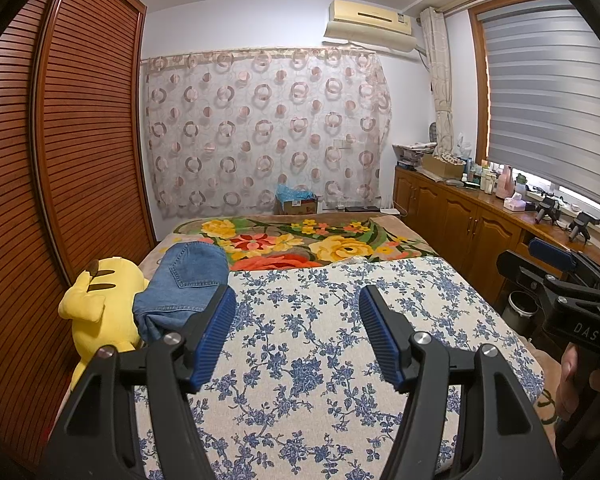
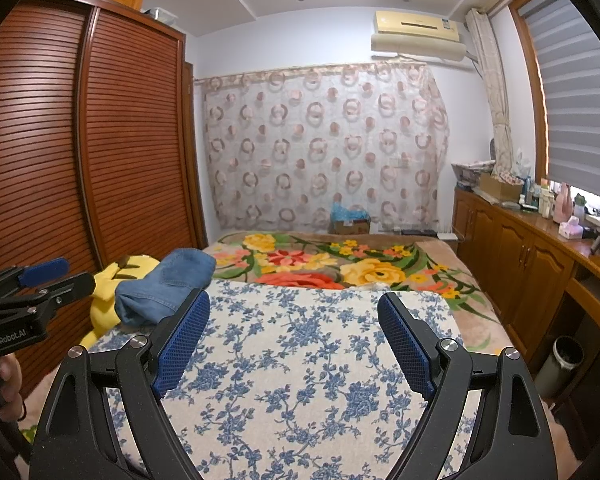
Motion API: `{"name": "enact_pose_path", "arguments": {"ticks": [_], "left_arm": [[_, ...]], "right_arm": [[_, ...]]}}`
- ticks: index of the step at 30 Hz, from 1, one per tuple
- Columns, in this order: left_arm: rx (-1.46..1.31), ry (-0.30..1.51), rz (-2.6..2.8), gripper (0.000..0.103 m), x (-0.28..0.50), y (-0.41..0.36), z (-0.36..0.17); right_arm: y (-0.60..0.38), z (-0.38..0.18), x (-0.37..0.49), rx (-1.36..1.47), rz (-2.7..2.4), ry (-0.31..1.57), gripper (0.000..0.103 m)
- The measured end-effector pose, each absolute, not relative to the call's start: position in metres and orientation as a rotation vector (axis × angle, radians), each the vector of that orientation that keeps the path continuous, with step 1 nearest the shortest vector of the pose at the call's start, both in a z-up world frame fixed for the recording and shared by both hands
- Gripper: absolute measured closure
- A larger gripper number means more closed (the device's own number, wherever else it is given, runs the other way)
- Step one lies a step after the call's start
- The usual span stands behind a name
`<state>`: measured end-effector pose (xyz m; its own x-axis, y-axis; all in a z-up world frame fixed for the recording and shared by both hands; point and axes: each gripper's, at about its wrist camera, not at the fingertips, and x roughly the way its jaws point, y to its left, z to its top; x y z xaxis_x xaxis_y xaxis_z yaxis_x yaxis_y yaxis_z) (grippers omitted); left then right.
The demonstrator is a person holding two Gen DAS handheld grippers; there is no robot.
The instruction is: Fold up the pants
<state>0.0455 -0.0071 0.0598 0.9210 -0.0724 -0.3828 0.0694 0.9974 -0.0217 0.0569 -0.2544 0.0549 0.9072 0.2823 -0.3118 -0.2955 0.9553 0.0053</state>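
Pants (image 1: 182,284): denim, lying in a compact bundle at the left edge of the bed, leaning against the yellow plush toy (image 1: 100,304) and just past the far left corner of the blue-flowered cloth (image 1: 320,340). I see a back pocket on top and a rolled or doubled end toward me. From here I cannot tell whether that bundle is a finished fold set aside or a loose heap waiting to be spread; it fits both.

Left gripper (image 1: 298,320): I hold it low over the near part of the flowered cloth, fingers pointing up the bed. Jaws spread wide, nothing between the blue pads (image 1: 216,336). Its left finger overlaps the denim in my own view but is nearer than it, not touching.

Working surface: the flowered cloth lies flat and bare between both grippers, with the bright floral blanket (image 1: 332,246) beyond it.

Right gripper (image 2: 294,336): level with the left one, over the same cloth and aimed the same way. Jaws released and holding nothing. A hand (image 1: 576,376) grips its handle at the frame edge.

Doing it well: if the denim does need folding, I judge that pinching a seam or waistband edge, one layer stack at a time, would beat grabbing the middle of the bundle.
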Motion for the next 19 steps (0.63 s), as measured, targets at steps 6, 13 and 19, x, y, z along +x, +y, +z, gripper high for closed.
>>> {"name": "enact_pose_path", "arguments": {"ticks": [6,13,19], "left_arm": [[-0.009,0.393,-0.072,0.038,0.0453,-0.0075,0.0598],[-0.008,0.392,-0.072,0.038,0.0455,-0.0077,0.0604],[-0.008,0.393,-0.072,0.038,0.0456,-0.0078,0.0603]], "right_arm": [[-0.2539,0.0546,0.0571,-0.041,0.298,0.316,0.015],[-0.2551,0.0551,0.0572,-0.042,0.299,0.316,0.015],[-0.2543,0.0547,0.0574,-0.041,0.298,0.316,0.015]]}}
